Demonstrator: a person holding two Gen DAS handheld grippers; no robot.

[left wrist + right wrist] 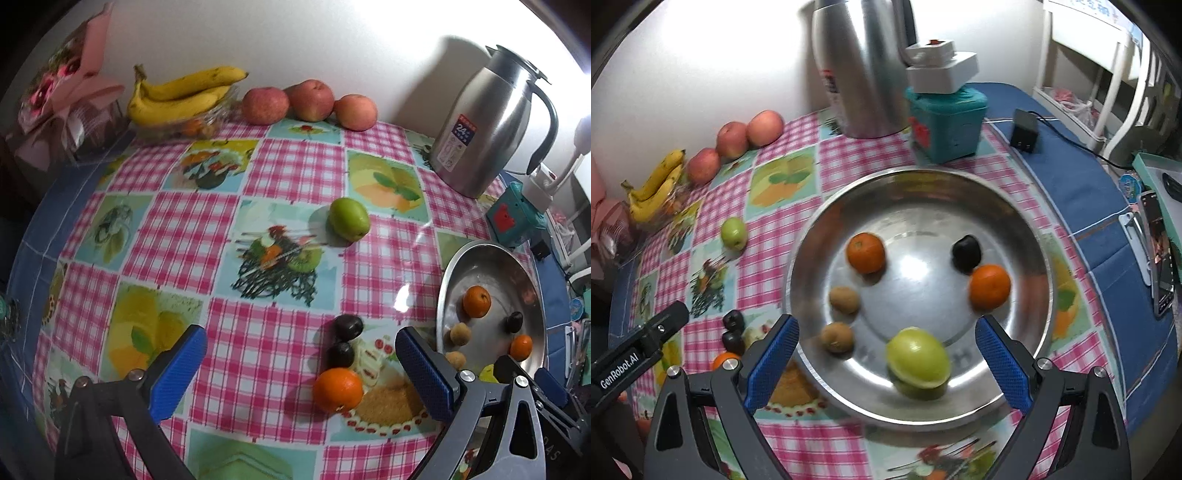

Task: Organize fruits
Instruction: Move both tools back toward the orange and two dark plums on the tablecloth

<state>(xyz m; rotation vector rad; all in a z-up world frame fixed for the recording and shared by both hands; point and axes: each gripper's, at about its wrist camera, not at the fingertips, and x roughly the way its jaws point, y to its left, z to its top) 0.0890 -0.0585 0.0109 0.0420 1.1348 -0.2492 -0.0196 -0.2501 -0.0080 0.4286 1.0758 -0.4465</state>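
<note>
Fruits in steel bowl (1027, 229), kettle (864, 66) and teal box (955, 122) behind, both grippers' jaws apart, empty.

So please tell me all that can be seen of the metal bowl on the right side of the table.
The metal bowl is round, wide and shallow, seemingly of shiny steel that mirrors the light. It rests upright on the checked tablecloth, in front of the steel kettle and teal box. Inside lie two oranges, one dark fruit, two small brown fruits and one blurred green fruit. The open right hand-held gripper hovers over its near rim.
</note>
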